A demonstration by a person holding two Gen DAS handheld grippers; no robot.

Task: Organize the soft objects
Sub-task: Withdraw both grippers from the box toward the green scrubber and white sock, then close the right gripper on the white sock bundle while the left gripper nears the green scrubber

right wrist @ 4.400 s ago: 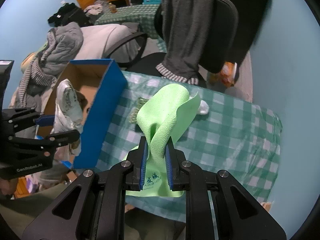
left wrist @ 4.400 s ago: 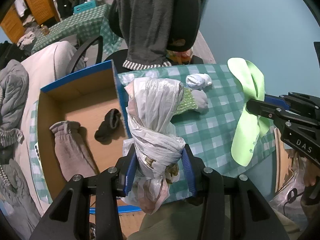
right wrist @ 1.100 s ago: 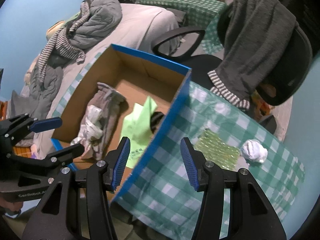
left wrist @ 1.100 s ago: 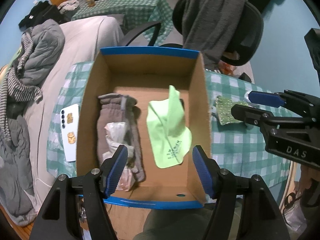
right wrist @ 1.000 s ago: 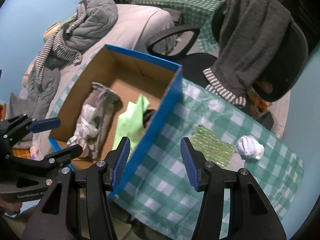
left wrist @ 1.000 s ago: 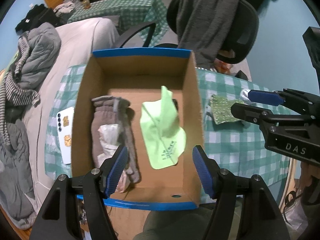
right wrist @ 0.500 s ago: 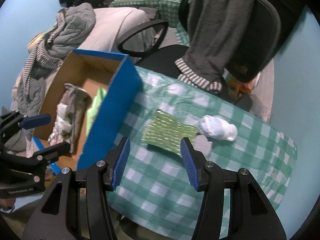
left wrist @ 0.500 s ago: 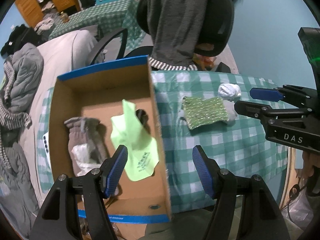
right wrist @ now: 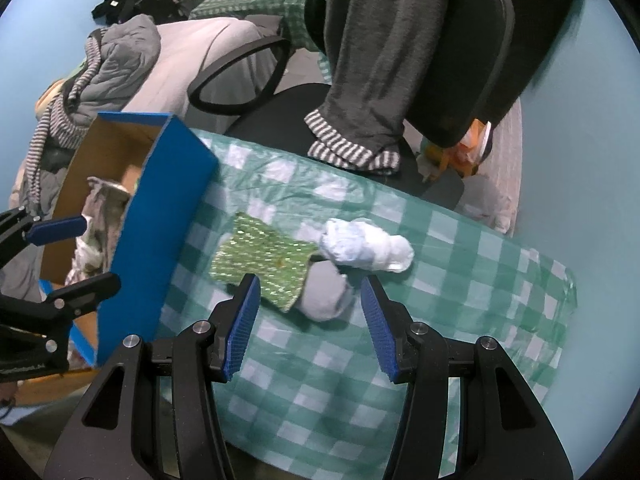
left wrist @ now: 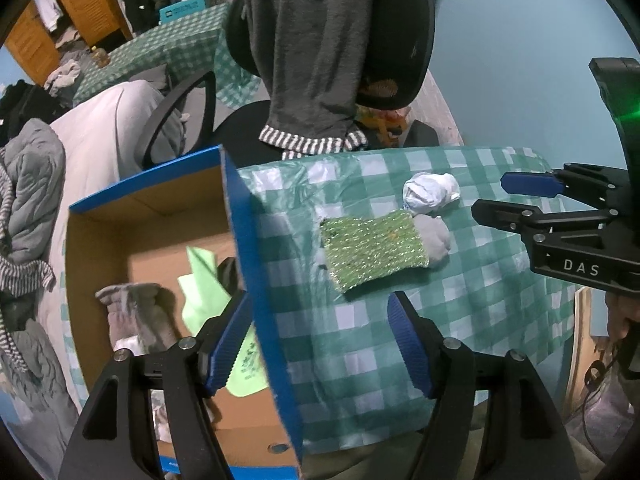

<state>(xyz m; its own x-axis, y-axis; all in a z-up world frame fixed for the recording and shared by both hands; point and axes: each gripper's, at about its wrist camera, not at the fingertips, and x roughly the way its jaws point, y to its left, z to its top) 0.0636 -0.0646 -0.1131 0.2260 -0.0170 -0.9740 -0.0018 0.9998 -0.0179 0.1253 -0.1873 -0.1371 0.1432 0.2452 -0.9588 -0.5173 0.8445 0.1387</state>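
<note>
Two views. Left wrist view first: your left tongs (left wrist: 320, 334) stand wide with nothing between the pads; their jaws have just been opening a bit further. They straddle the blue wall of the cardboard box (left wrist: 256, 264), one pad over the box, the other over the checked surface (left wrist: 492, 304). Inside the box: lime green cloth (left wrist: 204, 300), grey glove (left wrist: 132, 312), a dark item (left wrist: 229, 274) against the wall, partly hidden. On the surface just beside the box: green sparkly cloth (left wrist: 374, 250) lying flat, a grey sock (left wrist: 434, 240) touching its right edge, a white crumpled bag (left wrist: 430, 192) touching the sock on the far side. Your right tongs (left wrist: 516, 200) come in from the right edge, near the bag, not touching it.

Right wrist view: right tongs (right wrist: 310, 314) moderately spread, empty, hanging above the grey sock (right wrist: 324, 294) and the near corner of the green sparkly cloth (right wrist: 260, 264). White crumpled bag (right wrist: 366, 250) just beyond, touching both. Cardboard box (right wrist: 160, 216) on the left, grey glove (right wrist: 102, 202) visible inside. Left tongs (right wrist: 70, 248) over the box, spread, empty. Office chair (right wrist: 460, 60) with a grey garment (right wrist: 372, 56) draped over it stands behind the surface.
</note>
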